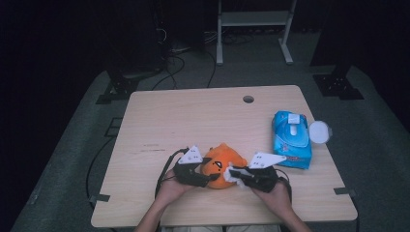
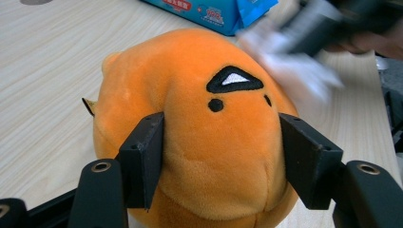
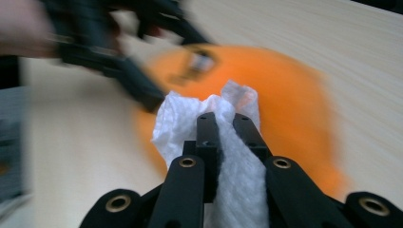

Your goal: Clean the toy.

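An orange plush toy [image 1: 223,163] with a stitched face lies near the table's front edge. My left gripper [image 1: 209,178] is shut on it from the left; in the left gripper view both black pads [image 2: 142,156] press into the toy's [image 2: 204,118] sides. My right gripper [image 1: 233,173] is shut on a crumpled white wipe [image 1: 238,177] and holds it against the toy's right side. In the right gripper view the wipe [image 3: 237,166] is pinched between the jaws of my right gripper [image 3: 223,116], in front of the blurred toy [image 3: 290,95]. The wipe [image 2: 294,76] appears blurred in the left gripper view.
A blue pack of wet wipes [image 1: 291,138] lies at the right of the wooden table [image 1: 193,116], with a round white lid [image 1: 320,131] beside it at the table's edge. A cable hole [image 1: 248,99] sits near the far edge. The person's hands hold both grippers at the front.
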Tool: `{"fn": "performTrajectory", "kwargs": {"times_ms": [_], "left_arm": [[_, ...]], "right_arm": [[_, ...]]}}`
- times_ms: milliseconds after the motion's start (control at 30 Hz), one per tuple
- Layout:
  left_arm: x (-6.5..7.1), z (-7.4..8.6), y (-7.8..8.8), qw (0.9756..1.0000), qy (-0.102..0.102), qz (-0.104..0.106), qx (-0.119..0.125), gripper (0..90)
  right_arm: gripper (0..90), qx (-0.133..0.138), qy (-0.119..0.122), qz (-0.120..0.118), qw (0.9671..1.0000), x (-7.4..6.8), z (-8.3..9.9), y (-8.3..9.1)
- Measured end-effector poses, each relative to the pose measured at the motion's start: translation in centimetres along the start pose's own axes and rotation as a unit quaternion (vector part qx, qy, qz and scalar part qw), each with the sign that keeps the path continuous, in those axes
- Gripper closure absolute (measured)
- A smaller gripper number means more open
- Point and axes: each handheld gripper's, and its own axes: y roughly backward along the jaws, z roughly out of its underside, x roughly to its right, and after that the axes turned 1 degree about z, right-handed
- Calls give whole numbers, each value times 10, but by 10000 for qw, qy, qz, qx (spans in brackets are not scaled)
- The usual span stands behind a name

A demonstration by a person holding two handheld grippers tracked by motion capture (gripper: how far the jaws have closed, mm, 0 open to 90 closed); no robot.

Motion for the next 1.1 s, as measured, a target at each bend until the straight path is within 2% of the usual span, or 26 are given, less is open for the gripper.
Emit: {"fn": "performTrajectory", "kwargs": {"times_ms": [67, 133, 200, 233, 267, 300, 367, 400, 467, 500, 567, 600, 633, 733, 800, 833, 933, 1033, 1100], "left_arm": [[-4, 1, 3, 10000, 15, 64, 5, 380], [-7, 4, 5, 9999, 47, 140, 26, 389], [-10, 5, 7, 9997, 84, 208, 39, 390], [-11, 5, 8, 9997, 102, 234, 38, 388], [-13, 5, 8, 9992, 211, 314, 112, 382], [-14, 3, 8, 9986, 404, 310, 154, 357], [-12, -2, 7, 9972, 687, 184, 223, 233], [-9, -5, 6, 9975, 681, 53, 176, 174], [-6, -5, 3, 9985, 500, -215, -22, 132], [-7, -4, 3, 9988, 433, -227, -43, 163], [-12, 1, 8, 9991, 397, -172, -14, 243], [-16, 3, 10, 9990, 413, -140, -9, 282], [-19, 5, 12, 9991, 422, -101, -4, 311], [-25, 10, 15, 9985, 542, 44, 52, 339], [-24, 9, 14, 9987, 485, 119, 32, 362], [-23, 8, 13, 9989, 442, 141, 42, 368], [-16, 7, 12, 9998, 106, 195, -16, 384], [-9, 6, 11, 9995, -219, 204, -47, 389], [-7, 5, 10, 9993, -308, 216, -71, 388]], "right_arm": [[819, -24, 234, 18, 9997, -8, -4, -3], [820, 31, 93, 38, 9999, 1, -3, 0], [820, -13, -39, 353, 9994, 17, 4, 5], [820, -14, -156, 427, 9990, 24, 8, 7], [819, -20, -253, 466, 9986, 28, 10, 8], [819, -8, -352, 491, 9982, 31, 13, 8], [819, 66, -432, 494, 9978, 29, 13, 7], [819, 80, -391, 468, 9981, 23, 11, 5], [819, 104, -300, 238, 9992, 14, 9, 2], [818, 98, -181, 138, 9997, 7, 7, 0], [817, 35, 73, 216, 9997, 1, 4, 1], [817, 73, 68, 216, 9997, 3, 3, 3], [817, 152, -60, 251, 9996, 8, 4, 6], [818, 143, -290, 449, 9985, 21, 10, 11], [818, 157, -414, 439, 9981, 24, 12, 11], [818, 159, -396, 425, 9982, 23, 10, 11], [817, 225, -167, 385, 9989, 16, 1, 11], [816, 294, -244, 351, 9987, 19, 0, 12], [817, 282, -428, 339, 9981, 25, 5, 11]]}}
